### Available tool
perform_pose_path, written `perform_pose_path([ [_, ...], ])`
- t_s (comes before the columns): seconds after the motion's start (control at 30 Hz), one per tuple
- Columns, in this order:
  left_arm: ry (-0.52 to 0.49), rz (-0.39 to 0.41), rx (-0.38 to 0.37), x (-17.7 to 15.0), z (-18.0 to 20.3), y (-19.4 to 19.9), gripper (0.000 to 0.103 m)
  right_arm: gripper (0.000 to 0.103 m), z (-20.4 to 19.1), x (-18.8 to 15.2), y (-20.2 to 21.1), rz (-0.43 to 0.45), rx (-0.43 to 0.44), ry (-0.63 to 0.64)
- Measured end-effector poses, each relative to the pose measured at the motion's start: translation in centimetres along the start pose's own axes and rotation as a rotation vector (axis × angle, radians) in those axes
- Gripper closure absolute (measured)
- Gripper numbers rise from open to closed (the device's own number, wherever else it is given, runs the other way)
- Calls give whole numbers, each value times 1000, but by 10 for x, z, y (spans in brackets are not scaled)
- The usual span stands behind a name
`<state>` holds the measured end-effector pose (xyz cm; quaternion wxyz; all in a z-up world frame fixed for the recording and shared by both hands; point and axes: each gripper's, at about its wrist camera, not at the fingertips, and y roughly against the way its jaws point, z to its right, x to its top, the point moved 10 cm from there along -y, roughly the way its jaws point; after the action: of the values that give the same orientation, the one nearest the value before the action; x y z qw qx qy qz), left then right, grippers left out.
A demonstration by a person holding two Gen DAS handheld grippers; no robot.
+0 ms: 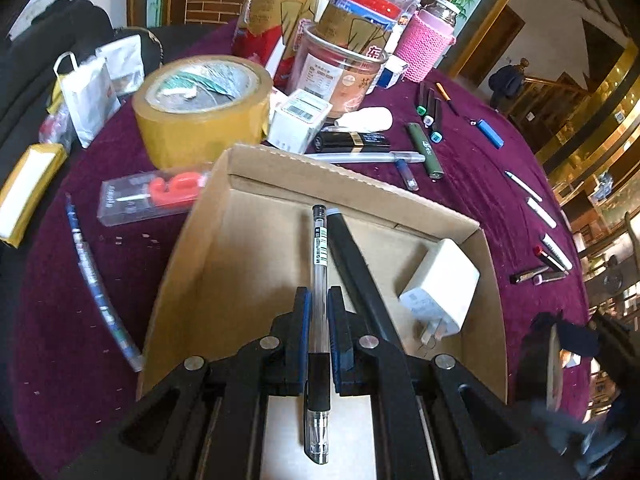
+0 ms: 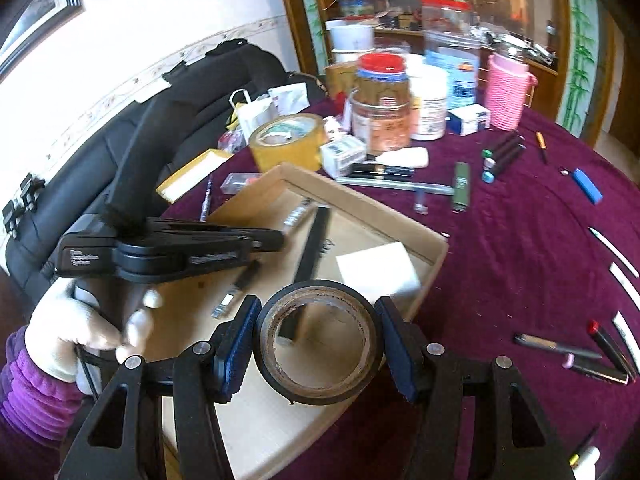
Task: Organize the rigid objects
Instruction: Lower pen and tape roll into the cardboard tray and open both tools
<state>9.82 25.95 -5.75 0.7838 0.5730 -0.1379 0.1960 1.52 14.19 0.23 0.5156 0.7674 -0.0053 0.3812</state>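
- The clear pen (image 1: 319,280) is sitting clamped between the left gripper (image 1: 319,300)'s fingers (image 1: 305,308), which are pressing narrow on its barrel; its black cap is pointing ahead past the fingertips, its grip end trailing back between them.
- The black tape roll (image 2: 316,340) is being held across its width by the right gripper (image 2: 316,334), whose fingers (image 2: 240,332) are standing moderately wide, one blue pad on each side of the ring.
- Below both sets of fingers the cardboard box (image 1: 200,264) is lying open, holding a white charger (image 1: 440,284) just right of the left fingers and a long black bar (image 1: 352,256) right beside the pen.
- Ahead of the fingers, beyond the box's far wall, a silver pen (image 1: 368,157), a green pen (image 1: 426,152) and a yellow tape roll (image 1: 200,112) are resting on the purple surface (image 1: 480,184).
- To the left of the right fingers, a white-gloved hand (image 2: 88,332) is gripping the other gripper's handle.
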Motion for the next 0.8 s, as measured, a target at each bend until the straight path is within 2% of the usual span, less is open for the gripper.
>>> perform_pose_path([
  [0.13, 50, 0, -34, 1, -1, -6, 91, 40, -3, 5, -8, -11, -15, 10],
  [0.27, 89, 27, -45, 2, -9, 2, 66, 40, -1, 6, -11, -20, -21, -2],
  [0.37, 100, 69, -56, 0, -14, 21, 64, 40, -3, 4, -17, -35, -22, 8],
  [0.5, 112, 136, -77, -8, -24, 54, 55, 40, -13, -5, -27, -85, -36, 42],
  [0.8, 126, 207, -142, -31, -31, 94, 53, 40, -31, -37, -47, -219, -74, 128],
])
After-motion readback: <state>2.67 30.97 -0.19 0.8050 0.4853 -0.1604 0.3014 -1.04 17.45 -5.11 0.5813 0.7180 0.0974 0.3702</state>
